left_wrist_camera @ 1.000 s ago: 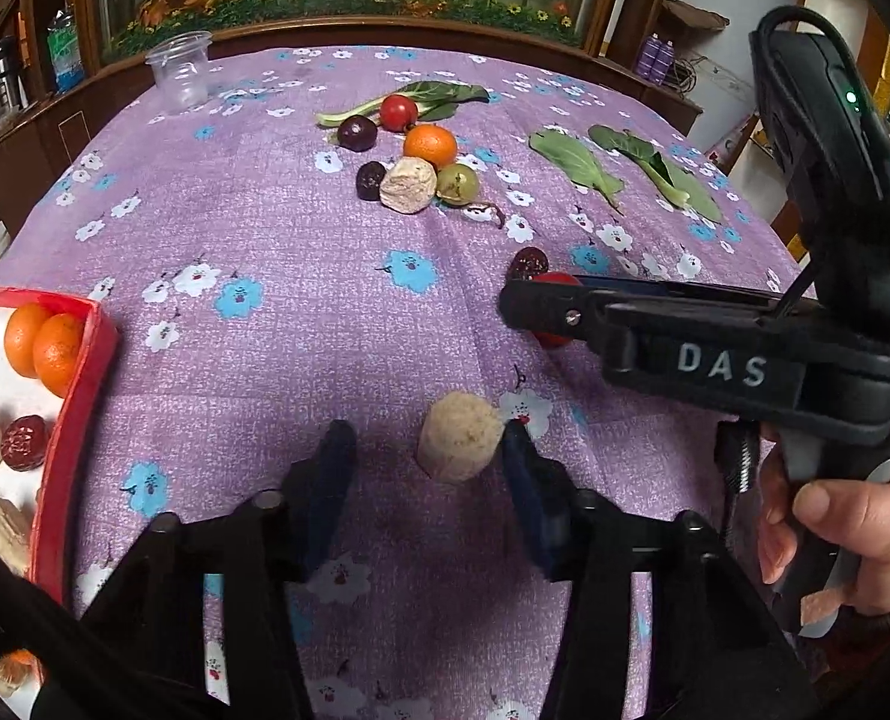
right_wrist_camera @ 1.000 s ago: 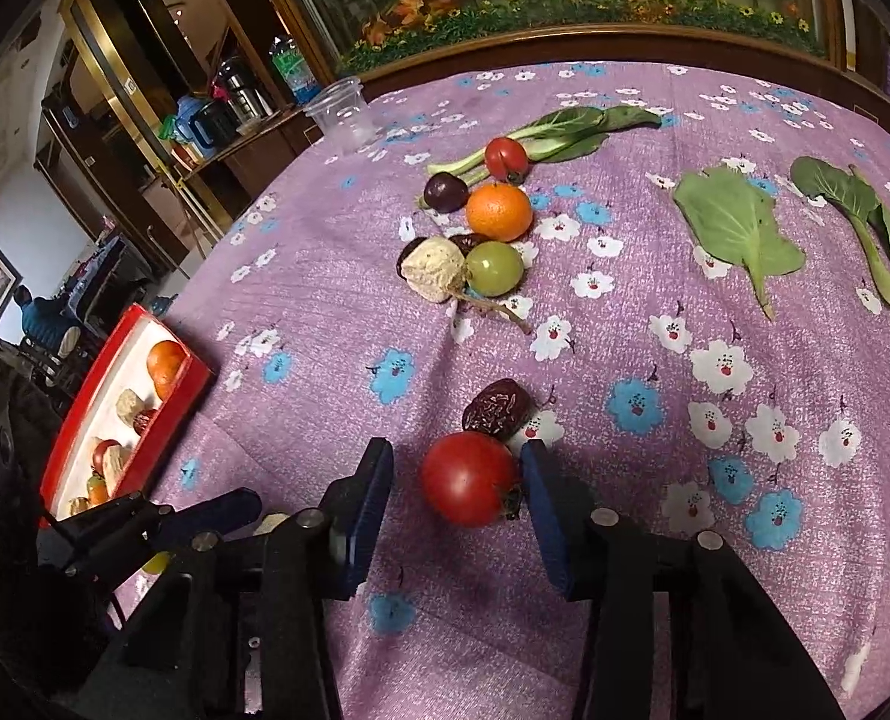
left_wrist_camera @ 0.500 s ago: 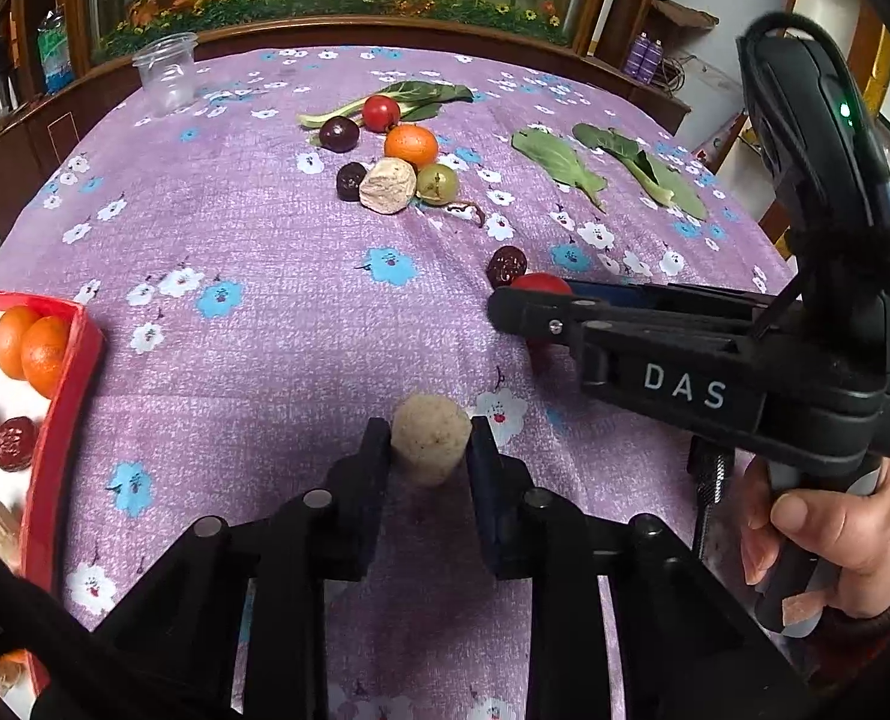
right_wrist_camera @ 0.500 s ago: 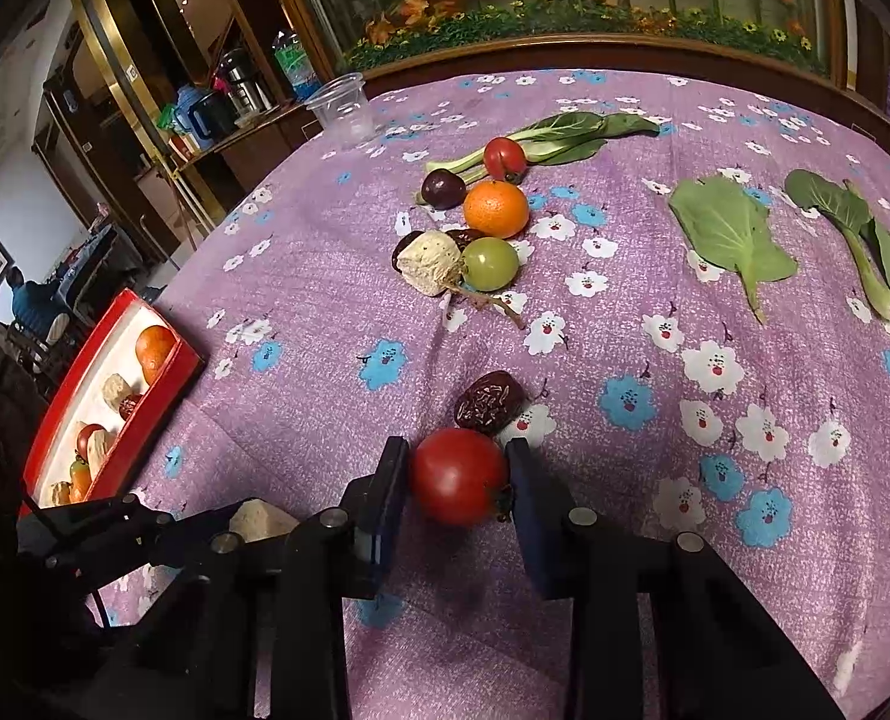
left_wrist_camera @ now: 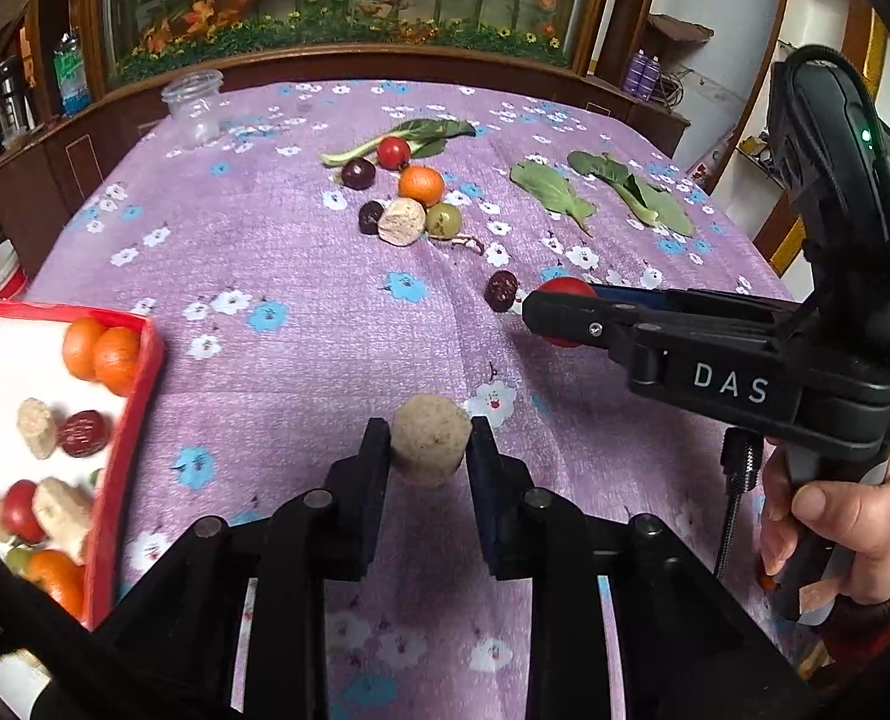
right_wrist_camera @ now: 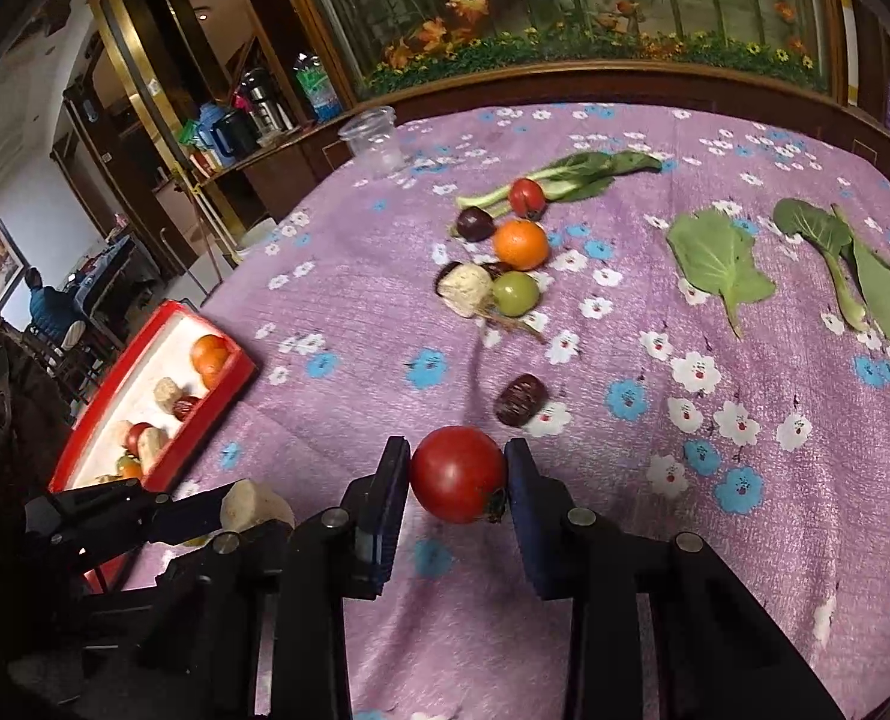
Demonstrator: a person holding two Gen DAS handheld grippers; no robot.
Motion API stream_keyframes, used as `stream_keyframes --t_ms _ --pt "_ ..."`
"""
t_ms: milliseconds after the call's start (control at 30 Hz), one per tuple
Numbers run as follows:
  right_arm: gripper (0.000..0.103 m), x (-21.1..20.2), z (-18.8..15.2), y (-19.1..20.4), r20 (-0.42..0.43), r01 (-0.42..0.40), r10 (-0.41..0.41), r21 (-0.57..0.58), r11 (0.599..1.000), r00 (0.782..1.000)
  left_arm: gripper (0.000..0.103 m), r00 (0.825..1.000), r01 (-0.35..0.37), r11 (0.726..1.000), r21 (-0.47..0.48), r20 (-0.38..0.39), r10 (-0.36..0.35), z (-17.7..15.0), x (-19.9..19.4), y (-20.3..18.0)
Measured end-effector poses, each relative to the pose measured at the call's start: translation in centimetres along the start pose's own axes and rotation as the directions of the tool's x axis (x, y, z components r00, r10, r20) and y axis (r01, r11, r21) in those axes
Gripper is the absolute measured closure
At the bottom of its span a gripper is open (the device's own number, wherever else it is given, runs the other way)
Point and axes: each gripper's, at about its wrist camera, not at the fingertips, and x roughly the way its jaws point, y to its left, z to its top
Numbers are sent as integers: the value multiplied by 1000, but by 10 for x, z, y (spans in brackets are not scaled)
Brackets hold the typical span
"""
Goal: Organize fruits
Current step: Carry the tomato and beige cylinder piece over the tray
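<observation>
My left gripper (left_wrist_camera: 428,450) is shut on a beige lumpy fruit (left_wrist_camera: 428,439) and holds it above the purple flowered cloth. My right gripper (right_wrist_camera: 458,474) is shut on a red tomato (right_wrist_camera: 458,474), also lifted off the cloth; it shows in the left wrist view (left_wrist_camera: 562,312) to the right. A red tray (left_wrist_camera: 144,372) with oranges, dates and beige pieces lies at the left and also shows in the right wrist view (right_wrist_camera: 162,450). A dark date (right_wrist_camera: 520,399) lies just beyond the tomato.
A cluster of fruit lies farther back: orange (right_wrist_camera: 520,243), green fruit (right_wrist_camera: 514,293), beige piece (right_wrist_camera: 466,288), plum (right_wrist_camera: 475,223), small tomato (right_wrist_camera: 527,195). Green leaves (right_wrist_camera: 718,261) lie at the right. A clear plastic cup (left_wrist_camera: 194,108) stands at the far left.
Both grippers have closed, the left on the beige fruit and the right on the tomato, and both have lifted them slightly off the cloth.
</observation>
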Motion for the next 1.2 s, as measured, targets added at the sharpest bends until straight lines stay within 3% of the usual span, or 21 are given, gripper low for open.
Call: stream_keyframes --t_ms 500,933,1200 --pt "70 -18 2 69 23 -104 107 -104 989 994 80 998 -44 998 -35 48 46 -9 -48 32" --pt "70 -5 6 125 -11 -196 197 -169 966 980 80 989 -109 981 -157 83 124 -33 -100 110" --pt "70 17 13 163 -59 -250 244 -195 948 968 80 983 -137 961 -240 87 161 -43 -110 154"
